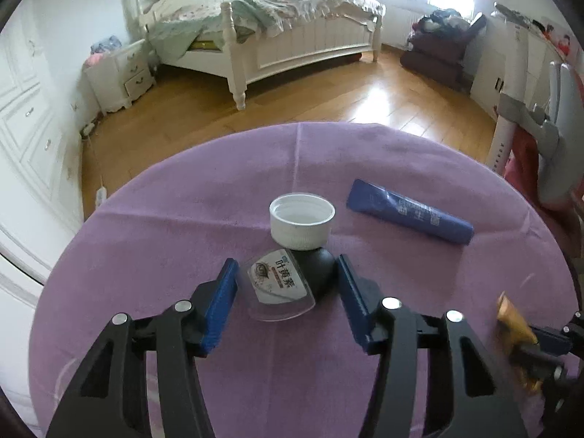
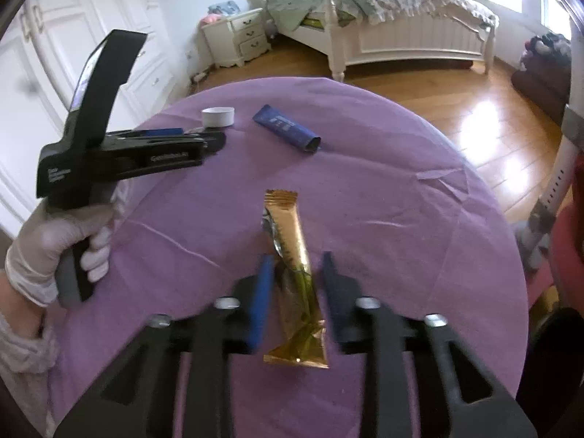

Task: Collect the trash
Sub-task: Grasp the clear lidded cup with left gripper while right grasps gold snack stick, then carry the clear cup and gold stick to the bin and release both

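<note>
A small clear bottle [image 1: 277, 288] with a white label and a black cap lies on the round purple-clothed table [image 1: 164, 226]. My left gripper [image 1: 286, 273] has a blue pad against each side of it. A white jar lid [image 1: 302, 224] rests just beyond it, open side up, and a blue tube [image 1: 408, 211] lies further right. In the right wrist view a long gold wrapper [image 2: 292, 248] lies between the blurred pads of my right gripper [image 2: 297, 270], which sit close against it. A gloved hand [image 2: 47, 241] holds the left gripper [image 2: 215, 140].
The table's far edge [image 1: 328, 124] drops to a wooden floor [image 1: 292, 98]. A white bed [image 1: 292, 36], a nightstand [image 1: 120, 73] and wardrobes [image 1: 25, 127] stand beyond. A chair with red fabric [image 1: 547, 146] is close at the right.
</note>
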`<state>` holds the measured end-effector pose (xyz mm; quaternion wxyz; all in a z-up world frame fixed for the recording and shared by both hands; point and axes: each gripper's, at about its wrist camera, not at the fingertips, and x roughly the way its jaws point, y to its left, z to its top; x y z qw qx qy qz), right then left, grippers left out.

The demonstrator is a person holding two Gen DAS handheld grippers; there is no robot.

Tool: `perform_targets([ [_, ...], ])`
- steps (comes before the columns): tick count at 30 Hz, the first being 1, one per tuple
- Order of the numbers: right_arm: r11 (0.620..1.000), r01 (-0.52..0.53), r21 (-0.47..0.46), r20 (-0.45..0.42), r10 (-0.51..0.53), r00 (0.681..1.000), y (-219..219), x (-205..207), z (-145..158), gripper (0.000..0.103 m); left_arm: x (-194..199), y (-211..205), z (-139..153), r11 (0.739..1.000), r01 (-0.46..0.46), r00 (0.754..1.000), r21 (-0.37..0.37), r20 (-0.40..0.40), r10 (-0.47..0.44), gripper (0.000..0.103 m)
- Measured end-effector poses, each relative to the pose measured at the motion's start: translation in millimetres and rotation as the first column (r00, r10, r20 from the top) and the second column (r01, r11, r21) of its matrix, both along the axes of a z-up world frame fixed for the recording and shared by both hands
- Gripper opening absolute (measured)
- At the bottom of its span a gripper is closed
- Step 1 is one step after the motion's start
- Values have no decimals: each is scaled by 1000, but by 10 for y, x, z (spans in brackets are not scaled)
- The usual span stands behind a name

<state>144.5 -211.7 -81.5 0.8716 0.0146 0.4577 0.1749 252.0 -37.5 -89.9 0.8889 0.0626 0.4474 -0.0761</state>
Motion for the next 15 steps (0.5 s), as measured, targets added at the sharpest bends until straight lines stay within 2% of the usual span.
perform_targets([
  [3,998,18,63,11,-18,1000,-134,-89,37,10,-164,59,2,1000,21,1000,-17,-2,-21,53],
  [9,970,40,240,47,-52,998,-551,-413,217,9,-677,120,176,978,64,998,-197,24,-61,53],
  [12,948,72,309,53,-93,994,-813,-604,290,9,-892,-100,345,963,126,992,-238,55,-117,53],
  [15,930,121,347,53,-148,988,-1082,-757,349,9,-1040,-463,503,937,211,977,-277,78,-197,53],
])
